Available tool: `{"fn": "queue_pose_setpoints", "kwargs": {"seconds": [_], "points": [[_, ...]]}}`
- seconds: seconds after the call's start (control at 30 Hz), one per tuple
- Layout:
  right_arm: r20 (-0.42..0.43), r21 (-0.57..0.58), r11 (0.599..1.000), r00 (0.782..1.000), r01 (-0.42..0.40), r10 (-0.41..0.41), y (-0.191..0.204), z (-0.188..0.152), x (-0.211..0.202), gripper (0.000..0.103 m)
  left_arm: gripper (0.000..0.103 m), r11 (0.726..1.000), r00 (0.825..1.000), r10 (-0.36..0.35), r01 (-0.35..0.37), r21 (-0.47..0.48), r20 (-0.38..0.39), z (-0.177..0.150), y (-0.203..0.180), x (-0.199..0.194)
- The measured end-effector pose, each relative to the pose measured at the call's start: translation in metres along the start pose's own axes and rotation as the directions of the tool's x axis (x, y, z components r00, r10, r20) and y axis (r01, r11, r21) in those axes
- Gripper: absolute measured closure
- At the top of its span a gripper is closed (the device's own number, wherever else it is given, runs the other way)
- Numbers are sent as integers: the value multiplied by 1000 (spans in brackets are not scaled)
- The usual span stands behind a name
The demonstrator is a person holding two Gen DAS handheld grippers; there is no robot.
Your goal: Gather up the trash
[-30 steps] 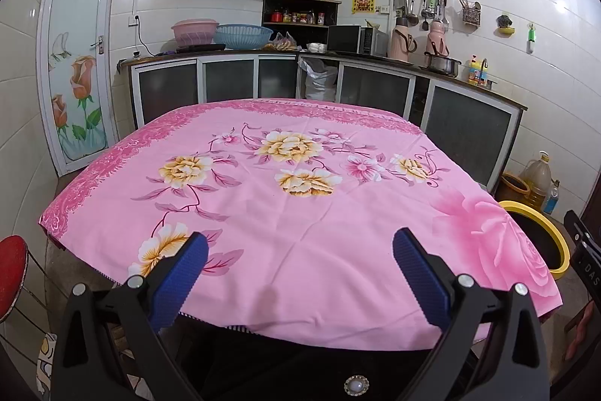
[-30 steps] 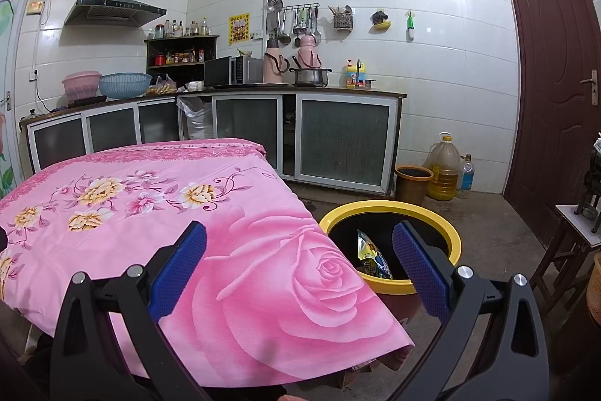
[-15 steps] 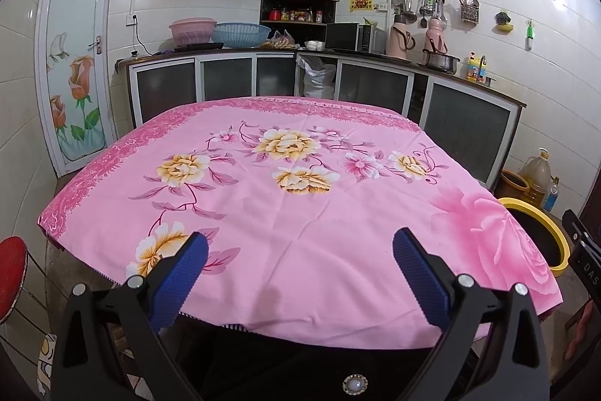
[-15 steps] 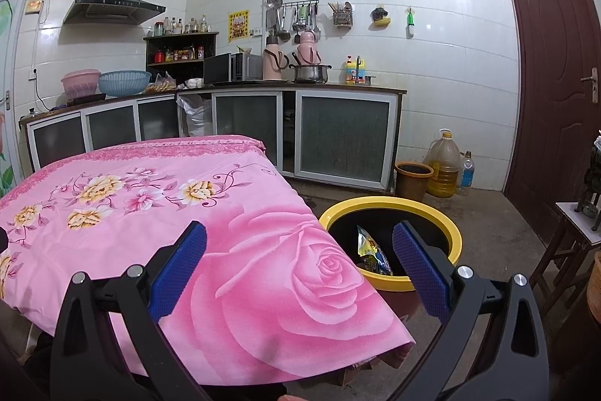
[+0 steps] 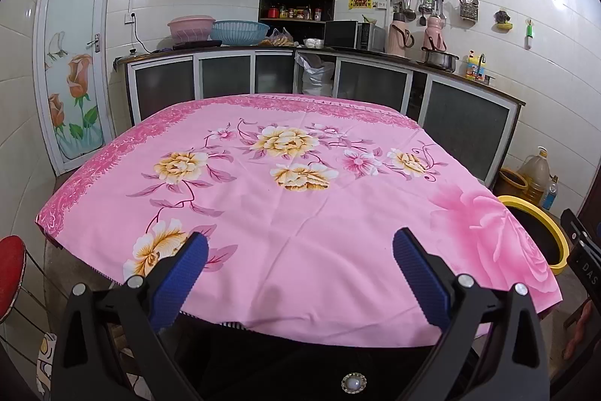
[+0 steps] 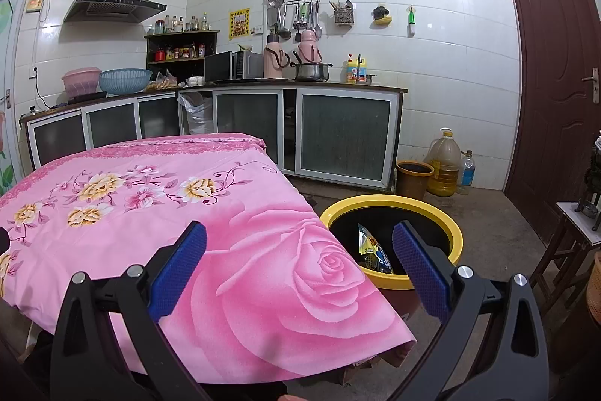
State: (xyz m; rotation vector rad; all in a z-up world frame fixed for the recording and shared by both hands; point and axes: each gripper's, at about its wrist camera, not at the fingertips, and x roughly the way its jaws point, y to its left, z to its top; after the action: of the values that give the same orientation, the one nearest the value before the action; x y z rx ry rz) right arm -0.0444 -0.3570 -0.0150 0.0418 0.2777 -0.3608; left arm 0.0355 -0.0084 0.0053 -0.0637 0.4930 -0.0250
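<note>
A yellow-rimmed black trash bin (image 6: pixel 456 232) stands on the floor at the table's right corner; it also shows in the left wrist view (image 5: pixel 556 239). A yellow and blue snack wrapper (image 6: pixel 372 247) lies inside it. My left gripper (image 5: pixel 300 262) is open and empty over the near edge of the pink flowered tablecloth (image 5: pixel 285 183). My right gripper (image 6: pixel 299 256) is open and empty, held above the cloth's right corner (image 6: pixel 263 269) and just in front of the bin. No trash shows on the cloth.
Kitchen cabinets (image 5: pixel 375 89) run along the back and right walls. A brown bucket (image 6: pixel 413 179), an oil jug (image 6: pixel 445 164) and a bottle (image 6: pixel 467 171) stand behind the bin. A red stool (image 5: pixel 11 269) is at the left, a small table (image 6: pixel 578 224) at the right.
Both views have crept slightly downward and back. Both grippers stay open and empty. The wrapper lies unmoved in the bin.
</note>
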Motion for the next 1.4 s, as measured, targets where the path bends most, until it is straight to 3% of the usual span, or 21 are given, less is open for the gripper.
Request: {"fn": "queue_pose_setpoints", "kwargs": {"seconds": [1.4], "points": [[-9,-5,1000,1000,-7,7,-1,-1,3,8,8,1000,1000,7,-8,-27,-31,-3,6,5]]}}
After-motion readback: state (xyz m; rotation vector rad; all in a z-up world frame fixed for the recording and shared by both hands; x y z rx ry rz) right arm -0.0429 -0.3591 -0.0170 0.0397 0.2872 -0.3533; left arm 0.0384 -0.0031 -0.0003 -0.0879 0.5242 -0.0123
